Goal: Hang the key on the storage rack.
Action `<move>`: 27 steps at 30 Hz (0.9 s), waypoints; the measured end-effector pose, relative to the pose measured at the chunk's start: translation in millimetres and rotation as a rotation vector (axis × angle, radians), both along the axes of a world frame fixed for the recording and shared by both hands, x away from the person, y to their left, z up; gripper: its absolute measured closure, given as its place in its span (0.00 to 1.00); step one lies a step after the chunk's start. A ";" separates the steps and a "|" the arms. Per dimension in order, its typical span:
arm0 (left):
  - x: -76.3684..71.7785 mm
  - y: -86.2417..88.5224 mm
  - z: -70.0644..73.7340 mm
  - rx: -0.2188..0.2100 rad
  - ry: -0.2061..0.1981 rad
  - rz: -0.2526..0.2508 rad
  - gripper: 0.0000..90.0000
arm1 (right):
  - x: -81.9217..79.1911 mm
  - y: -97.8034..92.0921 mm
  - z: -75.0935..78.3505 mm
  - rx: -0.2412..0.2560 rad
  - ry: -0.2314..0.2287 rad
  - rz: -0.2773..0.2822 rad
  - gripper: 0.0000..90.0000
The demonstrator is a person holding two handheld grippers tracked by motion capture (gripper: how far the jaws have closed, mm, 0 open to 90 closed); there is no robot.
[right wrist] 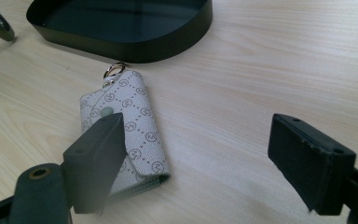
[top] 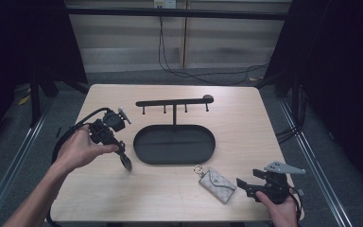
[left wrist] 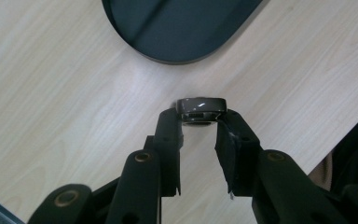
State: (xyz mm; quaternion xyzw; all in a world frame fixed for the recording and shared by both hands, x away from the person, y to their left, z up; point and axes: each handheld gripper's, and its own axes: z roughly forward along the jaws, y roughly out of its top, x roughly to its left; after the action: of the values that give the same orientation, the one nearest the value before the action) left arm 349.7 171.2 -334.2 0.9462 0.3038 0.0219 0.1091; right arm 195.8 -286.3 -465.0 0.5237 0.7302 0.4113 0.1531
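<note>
Left gripper [left wrist: 200, 122] pinched small dark object [left wrist: 201, 107] above table [top: 236, 118] — right gripper [right wrist: 205, 163] spread wide beside patterned key pouch [right wrist: 126, 126].

High view down over table [top: 170, 198], tool views close, perhaps low, sharing black tray [top: 144, 153].

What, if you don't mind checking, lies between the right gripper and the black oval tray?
The patterned key pouch lies on the table between the right gripper and the black oval tray, its ring end toward the tray; the high view shows this.
</note>
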 end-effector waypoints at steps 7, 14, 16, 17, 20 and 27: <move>6.1 -0.7 12.9 -0.020 -0.003 0.017 0.79 | 0.0 -0.1 -0.1 0.001 0.002 0.001 0.21; 12.2 -7.6 26.9 -0.038 -0.013 0.022 0.78 | 0.2 0.0 -0.3 0.002 0.004 0.001 0.21; 16.0 -15.3 31.6 -0.030 -0.016 0.014 0.78 | 0.4 0.0 -0.5 0.002 0.006 0.002 0.21; 16.0 -15.3 31.6 -0.030 -0.016 0.014 0.78 | 0.3 0.0 -0.4 0.002 0.005 0.003 0.21; 20.4 -23.5 38.4 -0.028 -0.019 0.019 0.79 | 0.3 -0.2 -0.5 0.003 0.005 0.001 0.21; 31.7 -32.3 44.0 -0.018 -0.001 0.036 0.79 | 0.4 0.1 -0.7 -0.001 0.005 0.003 0.20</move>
State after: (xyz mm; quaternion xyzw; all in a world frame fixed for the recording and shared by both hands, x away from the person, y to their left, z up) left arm 381.3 138.9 -290.2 0.9395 0.3209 0.0217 0.1175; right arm 196.2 -286.2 -465.7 0.5235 0.7316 0.4099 0.1508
